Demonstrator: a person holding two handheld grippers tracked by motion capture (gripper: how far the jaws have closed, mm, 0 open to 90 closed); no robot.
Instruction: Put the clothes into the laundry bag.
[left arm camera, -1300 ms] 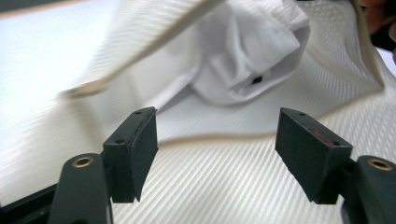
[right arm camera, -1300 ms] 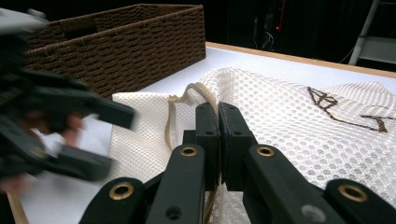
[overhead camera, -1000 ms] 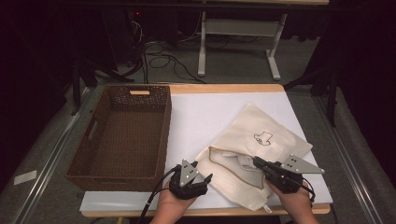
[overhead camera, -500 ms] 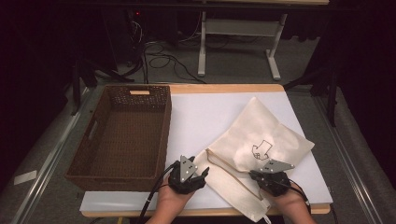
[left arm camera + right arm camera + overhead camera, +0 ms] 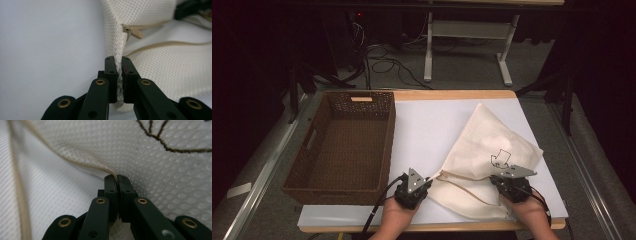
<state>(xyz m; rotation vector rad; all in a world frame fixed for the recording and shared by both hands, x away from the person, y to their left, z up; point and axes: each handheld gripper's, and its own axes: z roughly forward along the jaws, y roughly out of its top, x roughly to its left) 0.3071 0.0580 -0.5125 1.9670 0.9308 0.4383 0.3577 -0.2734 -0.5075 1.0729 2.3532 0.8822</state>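
Mesh bag at table's near edge, both hand-held grippers pinching its zipper hem, bare white sheet beyond

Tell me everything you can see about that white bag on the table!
The bag is cream-white mesh fabric with a small dark line drawing on it and a tan zipper along its open edge. It lies flat and a bit rumpled on the white table sheet, right of the brown basket. The left gripper pinches its near corner; the right gripper is shut on its zipper edge.
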